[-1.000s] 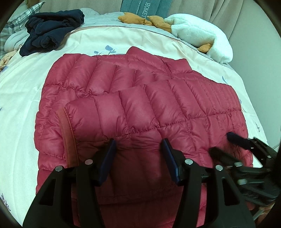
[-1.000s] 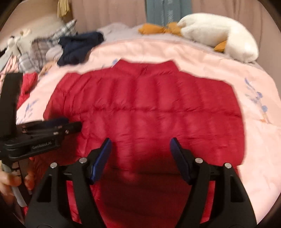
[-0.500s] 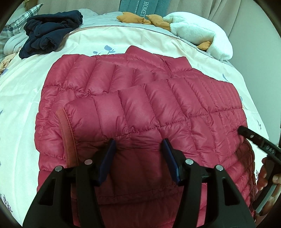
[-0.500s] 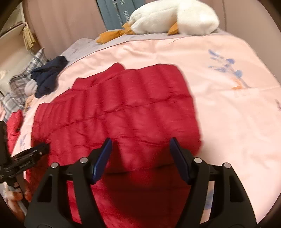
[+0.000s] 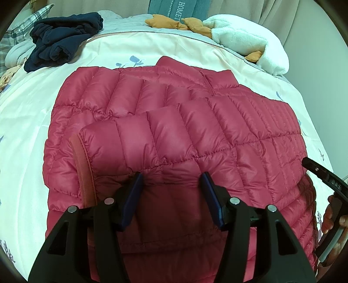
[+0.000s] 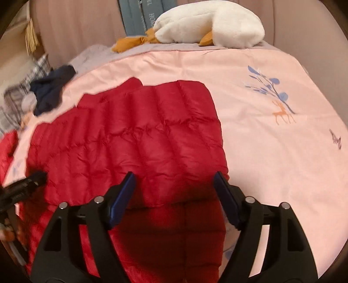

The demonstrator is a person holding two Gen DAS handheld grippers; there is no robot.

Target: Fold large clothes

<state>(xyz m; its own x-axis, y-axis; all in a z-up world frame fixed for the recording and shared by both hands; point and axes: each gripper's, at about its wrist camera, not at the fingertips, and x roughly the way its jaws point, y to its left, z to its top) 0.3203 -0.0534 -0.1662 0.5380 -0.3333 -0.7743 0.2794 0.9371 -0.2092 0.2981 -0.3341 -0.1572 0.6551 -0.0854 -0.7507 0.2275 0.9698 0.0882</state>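
A red quilted puffer jacket (image 5: 174,130) lies flat on the pale pink bed cover (image 5: 26,122), collar toward the far side. One sleeve is folded across its front, and the cuff (image 5: 83,169) points left. My left gripper (image 5: 171,180) hovers open over the lower front, its tips at the sleeve's near edge, with nothing pinched. In the right wrist view my right gripper (image 6: 175,180) stands over the jacket's (image 6: 141,135) lower right edge. Its jaws are opening, and fabric lies below them, not gripped. Its body (image 5: 322,174) shows at the right rim of the left wrist view.
A crumpled navy garment (image 5: 63,41) and a plaid pillow (image 5: 19,28) lie at the far left. A white plush duck (image 5: 245,41) and a grey-blue cushion (image 5: 180,8) sit at the far side. Bare bed cover (image 6: 271,152) spreads to the jacket's right. More red cloth (image 6: 7,148) lies at the left.
My right gripper has swung from the jacket's middle to its right edge, rolling a little, and its jaws stand wider. The left gripper and the jacket have not moved.
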